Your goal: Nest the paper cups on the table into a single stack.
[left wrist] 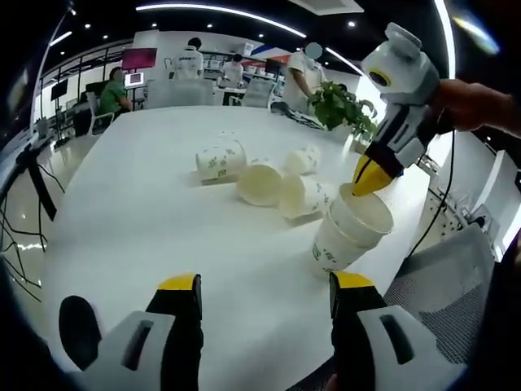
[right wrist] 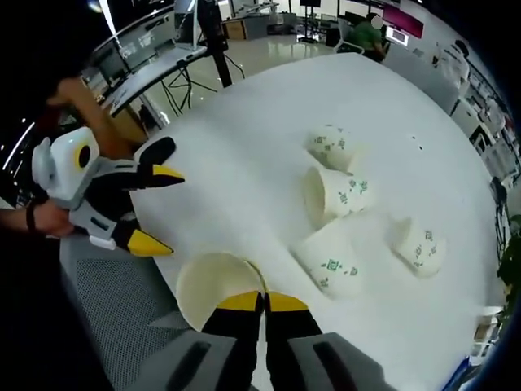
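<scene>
The white tabletop [left wrist: 146, 212] takes up most of the scene, a broad pale surface with an open office behind it, where several people stand or sit at desks in the left gripper view. A grey mesh chair [left wrist: 456, 277] sits just off the near edge, and a potted plant [left wrist: 342, 106] stands at the far side of the tabletop; in the right gripper view the chair's mesh [right wrist: 122, 285] lies under the left hand-held gripper.

The left hand-held gripper [left wrist: 264, 285] hangs low over the tabletop with its yellow-tipped jaws spread wide and nothing between them. From the right gripper view you see it side-on [right wrist: 155, 208], gripped by a person's hand [right wrist: 45, 216], jaws apart.

The right hand-held gripper [right wrist: 262, 303] has its jaws pinched narrow on the rim of the held paper cup [right wrist: 213, 289], whose open mouth faces the camera. The left gripper view shows what that close view does not: the held cup [left wrist: 350, 228] is tilted, off to the right of the others, with the right hand-held gripper [left wrist: 370, 175] coming down onto its rim from above.

Four more paper cups lie on their sides near mid-tabletop: one with green print [left wrist: 220, 159], one with its mouth open toward the viewer [left wrist: 262, 182], one beside that [left wrist: 305, 197], and a small one behind [left wrist: 303, 159].
</scene>
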The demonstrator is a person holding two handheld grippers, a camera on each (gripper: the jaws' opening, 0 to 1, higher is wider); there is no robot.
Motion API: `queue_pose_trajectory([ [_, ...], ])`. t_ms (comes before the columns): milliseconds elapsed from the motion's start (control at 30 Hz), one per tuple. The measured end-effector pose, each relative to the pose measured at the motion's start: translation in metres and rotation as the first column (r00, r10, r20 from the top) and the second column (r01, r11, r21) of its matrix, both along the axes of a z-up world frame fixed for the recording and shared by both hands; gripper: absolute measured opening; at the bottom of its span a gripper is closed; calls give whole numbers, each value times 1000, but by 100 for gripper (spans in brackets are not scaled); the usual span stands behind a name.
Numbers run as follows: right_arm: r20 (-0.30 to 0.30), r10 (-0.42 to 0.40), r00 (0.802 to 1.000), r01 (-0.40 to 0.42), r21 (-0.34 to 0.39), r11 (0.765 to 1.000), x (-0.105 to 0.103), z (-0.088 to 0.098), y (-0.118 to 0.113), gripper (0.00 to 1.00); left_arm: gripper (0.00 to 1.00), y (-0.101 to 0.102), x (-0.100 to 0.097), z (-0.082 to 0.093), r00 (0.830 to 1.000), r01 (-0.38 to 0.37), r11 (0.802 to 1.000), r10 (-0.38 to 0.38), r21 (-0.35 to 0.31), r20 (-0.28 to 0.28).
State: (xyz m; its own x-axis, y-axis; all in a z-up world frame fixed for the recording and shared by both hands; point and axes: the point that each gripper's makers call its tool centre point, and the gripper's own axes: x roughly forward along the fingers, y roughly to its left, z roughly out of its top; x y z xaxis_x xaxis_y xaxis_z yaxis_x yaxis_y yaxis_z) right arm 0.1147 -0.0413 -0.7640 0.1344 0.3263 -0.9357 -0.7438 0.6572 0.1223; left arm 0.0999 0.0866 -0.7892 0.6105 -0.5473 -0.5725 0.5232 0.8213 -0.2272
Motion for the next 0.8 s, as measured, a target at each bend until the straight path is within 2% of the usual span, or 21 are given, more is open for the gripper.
queue_pose_trajectory([
  [133, -3, -6, 1000, 6, 0, 1000, 4, -6, -1, 0, 62, 1, 0, 0, 1000, -2, 1000, 2, -1, 0],
  [500, 6, -15, 1000, 15, 10, 1000, 2, -2, -1, 2, 62, 1, 0, 0, 1000, 1, 1000, -1, 6, 0],
  [667, 5, -43, 999, 43, 71, 997, 4, 5, 1, 7, 62, 0, -1, 1, 1000, 6, 1000, -6, 9, -1],
  [800, 15, -119, 993, 116, 133, 984, 13, 18, -8, 8, 62, -1, -1, 2, 1000, 6, 1000, -6, 10, -2],
])
